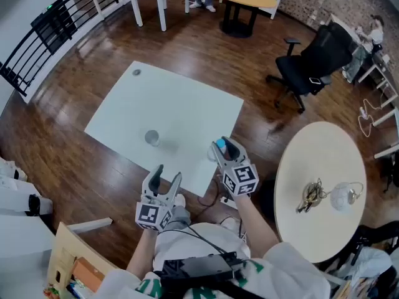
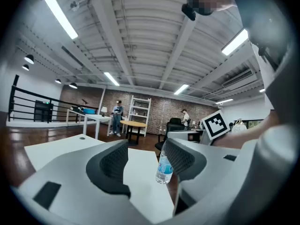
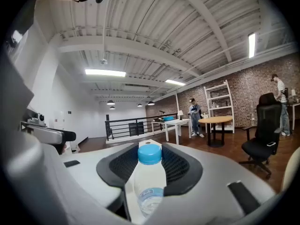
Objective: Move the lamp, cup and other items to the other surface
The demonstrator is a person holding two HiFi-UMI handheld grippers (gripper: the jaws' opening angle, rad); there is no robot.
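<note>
Two tools, the left gripper (image 1: 166, 176) and right gripper (image 1: 224, 147), hover at the white table's (image 1: 187, 104) near edge in the head view, a clear cup (image 1: 152, 137) standing on that table; the left gripper view shows jaws apart, empty; the right gripper view shows jaws clamped on a blue-capped water bottle (image 3: 149, 182).

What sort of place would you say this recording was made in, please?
Most likely an open-plan office or studio loft. A black office chair and a plain white table stand on wood flooring, with a bare brick wall and strip lights under an exposed ceiling.
</note>
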